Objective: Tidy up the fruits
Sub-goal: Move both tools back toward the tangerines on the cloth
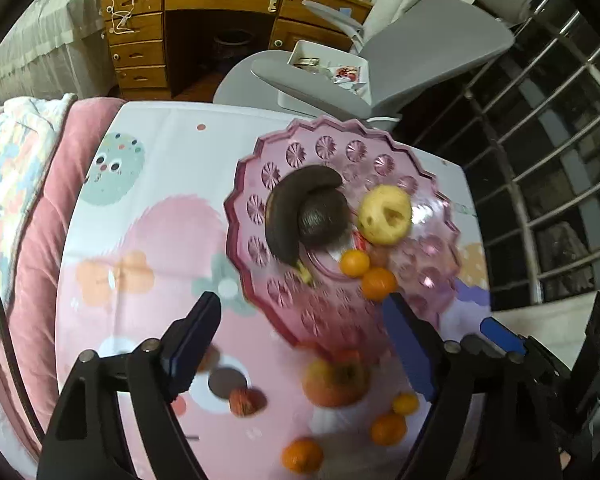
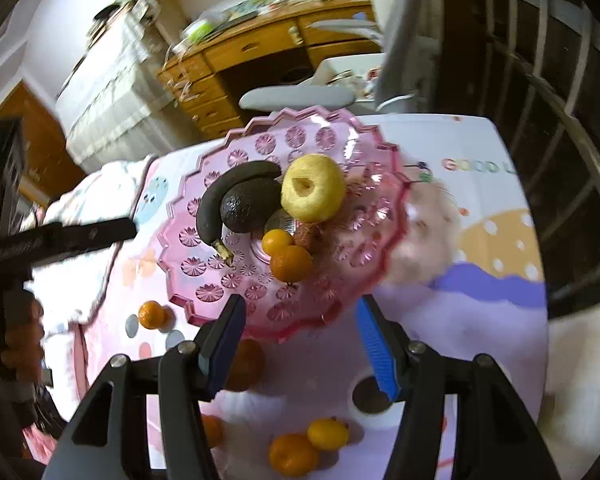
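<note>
A pink glass fruit plate (image 1: 260, 200) (image 2: 380, 184) holds a blackened banana (image 1: 284, 216) (image 2: 212, 200), a dark avocado (image 1: 324, 220) (image 2: 248, 206), a yellow apple (image 1: 385, 214) (image 2: 313, 186) and two small oranges (image 1: 366, 274) (image 2: 286, 254). My left gripper (image 1: 304, 320) is open and empty over the plate's near rim. My right gripper (image 2: 300, 320) is open and empty just in front of the plate. Loose on the cloth lie a red apple (image 1: 336, 380), a lychee (image 1: 246, 400) and several small oranges (image 1: 302, 454) (image 2: 294, 454).
The table has a pastel patterned cloth (image 1: 148, 240) (image 2: 480, 320). A pink quilt (image 1: 32, 240) lies left of it. A grey chair (image 1: 420, 52) and a wooden desk (image 1: 204, 28) stand behind. Metal window bars (image 1: 560, 160) run along the right.
</note>
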Demonstrator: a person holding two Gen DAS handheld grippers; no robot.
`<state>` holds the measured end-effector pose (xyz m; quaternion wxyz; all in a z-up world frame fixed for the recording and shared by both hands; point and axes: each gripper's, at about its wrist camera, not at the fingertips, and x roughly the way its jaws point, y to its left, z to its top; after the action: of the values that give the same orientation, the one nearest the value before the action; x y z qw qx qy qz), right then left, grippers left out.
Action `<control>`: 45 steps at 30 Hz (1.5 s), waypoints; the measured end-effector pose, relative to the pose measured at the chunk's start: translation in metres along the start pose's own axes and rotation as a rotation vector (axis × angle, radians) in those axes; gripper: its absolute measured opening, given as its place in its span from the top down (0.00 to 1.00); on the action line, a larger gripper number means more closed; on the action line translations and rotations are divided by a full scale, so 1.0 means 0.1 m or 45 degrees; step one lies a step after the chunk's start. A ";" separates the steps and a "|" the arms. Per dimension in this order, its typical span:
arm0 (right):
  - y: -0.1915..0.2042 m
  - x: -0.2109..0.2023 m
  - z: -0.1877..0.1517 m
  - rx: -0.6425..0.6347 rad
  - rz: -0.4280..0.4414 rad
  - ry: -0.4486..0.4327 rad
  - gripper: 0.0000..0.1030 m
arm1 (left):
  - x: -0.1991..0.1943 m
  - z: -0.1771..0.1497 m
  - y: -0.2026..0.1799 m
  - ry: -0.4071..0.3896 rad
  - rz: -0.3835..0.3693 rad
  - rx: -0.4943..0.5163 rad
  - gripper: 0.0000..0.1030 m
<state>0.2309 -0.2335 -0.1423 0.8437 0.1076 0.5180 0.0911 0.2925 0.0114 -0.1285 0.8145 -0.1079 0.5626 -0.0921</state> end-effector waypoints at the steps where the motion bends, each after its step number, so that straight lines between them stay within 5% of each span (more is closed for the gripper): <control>1: 0.00 -0.05 -0.03 0.019 -0.008 -0.007 0.43 | -0.06 -0.06 0.02 0.001 -0.008 -0.002 0.20; 24: 0.39 -0.57 -1.11 0.270 -0.068 0.028 0.42 | -0.72 -1.42 0.29 0.084 -0.074 0.105 0.20; 45: 0.02 0.01 -1.49 0.510 -0.053 0.348 0.42 | 0.10 -1.89 -0.04 0.243 0.014 0.037 0.20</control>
<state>0.0985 -0.2188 -0.2082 0.7293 0.2486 0.6371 -0.0171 0.1191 -0.0088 -0.2017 0.7590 -0.0836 0.6369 -0.1058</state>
